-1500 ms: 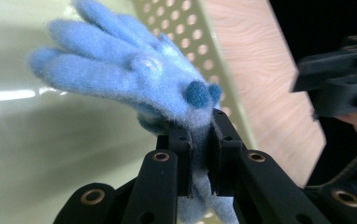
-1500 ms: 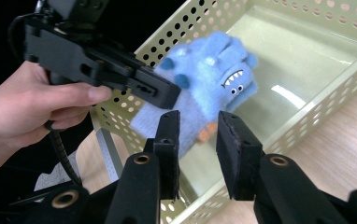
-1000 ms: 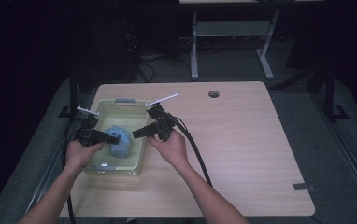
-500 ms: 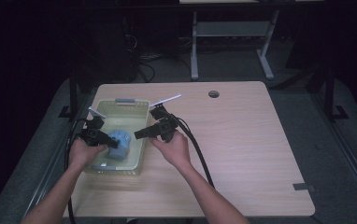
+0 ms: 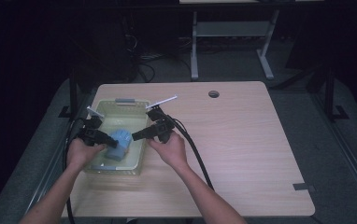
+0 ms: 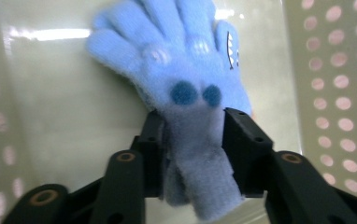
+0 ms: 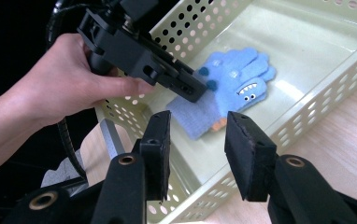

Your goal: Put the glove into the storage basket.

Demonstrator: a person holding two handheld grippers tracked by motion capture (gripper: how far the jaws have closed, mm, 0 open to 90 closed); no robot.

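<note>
High view: a pale green perforated basket [image 5: 137,161] sits at the lower left of the frame on the wooden worktop [image 5: 242,154]; a blue glove [image 5: 119,143] lies inside it; the left gripper [image 5: 103,140] reaches in from the basket's left side, its tip at the glove; the right gripper [image 5: 139,135] hangs over the basket's right rim, pointing toward the glove; black cables [image 5: 196,154] trail from both toward the bottom edge.

Left gripper view: the two black fingers [image 6: 242,140] are nearly closed and pinch the cuff of the glove [image 6: 186,79] at centre frame; the glove's fingers spread toward the top edge, over the basket floor [image 6: 50,116]; the perforated wall [image 6: 340,74] fills the right side.

Right gripper view: the right gripper's fingers [image 7: 249,149] stand wide apart in the lower half, holding nothing, above the near rim of the basket [image 7: 307,107]; beyond them the glove [image 7: 228,95], with a toothed face printed on it, lies on the basket floor; the left gripper [image 7: 200,93], held by a hand [image 7: 69,84] at upper left, grips its cuff end.
</note>
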